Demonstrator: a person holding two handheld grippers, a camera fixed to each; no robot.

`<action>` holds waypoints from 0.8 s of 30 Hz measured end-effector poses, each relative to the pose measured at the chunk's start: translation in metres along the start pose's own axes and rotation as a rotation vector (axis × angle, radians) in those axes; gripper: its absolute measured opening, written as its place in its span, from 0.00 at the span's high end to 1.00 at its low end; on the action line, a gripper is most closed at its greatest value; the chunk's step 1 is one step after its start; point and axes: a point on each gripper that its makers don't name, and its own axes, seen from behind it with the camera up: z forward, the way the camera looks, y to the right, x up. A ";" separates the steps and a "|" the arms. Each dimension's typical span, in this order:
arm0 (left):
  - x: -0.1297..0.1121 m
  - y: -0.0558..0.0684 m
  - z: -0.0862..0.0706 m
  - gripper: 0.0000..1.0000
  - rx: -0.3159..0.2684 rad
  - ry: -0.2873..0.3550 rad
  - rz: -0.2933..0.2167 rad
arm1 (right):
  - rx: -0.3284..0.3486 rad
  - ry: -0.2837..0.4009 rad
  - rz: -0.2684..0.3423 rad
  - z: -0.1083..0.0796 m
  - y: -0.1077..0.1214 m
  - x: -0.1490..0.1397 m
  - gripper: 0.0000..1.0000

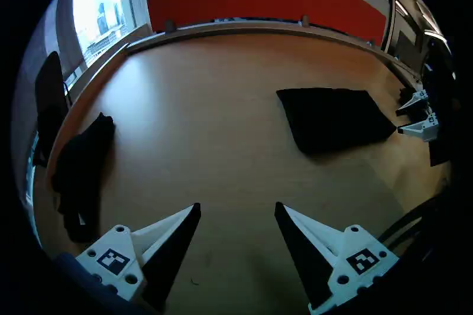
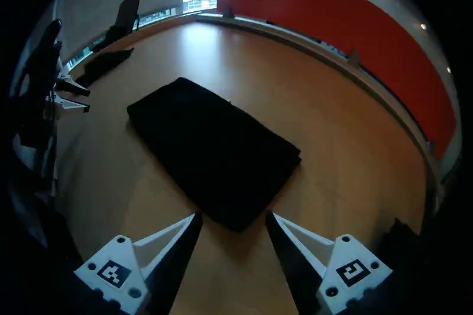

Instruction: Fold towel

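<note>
**A:** Between the fingers of the right hand-held gripper (image 2: 233, 216), is there anything?

**B:** Nothing. It is spread wide and empty, with the near corner of the towel (image 2: 213, 149) just ahead of its tips. The left hand-held gripper (image 1: 236, 205) is just as wide and empty, over bare worktop (image 1: 195, 137), well apart from the towel.

**A:** And how does the towel lie?

**B:** Flat on the worktop, a dark, tidy rectangle that looks already doubled over, clear of every edge.

**A:** How would you do the next fold well?

**B:** I judge each gripper should take one corner of the same short end, pinching all layers. Then lift low and carry that end evenly across so the edges meet. The left one has to come nearer first.

**A:** Is there room enough?

**B:** Plenty of bare wood all round. A red screen (image 2: 366, 25) runs along the far rim, and a dark cloth (image 1: 83, 167) sits near another edge. Both are well away.
</note>
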 end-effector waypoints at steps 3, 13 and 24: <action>-0.004 0.000 -0.001 0.07 -0.001 0.006 -0.004 | 0.004 -0.004 -0.003 0.002 -0.001 -0.001 0.20; -0.008 0.002 -0.012 0.07 -0.010 0.069 -0.036 | 0.021 -0.036 -0.032 0.008 0.002 -0.015 0.31; -0.017 -0.003 -0.022 0.07 0.005 0.100 -0.063 | 0.042 -0.072 -0.053 0.017 0.005 -0.023 0.53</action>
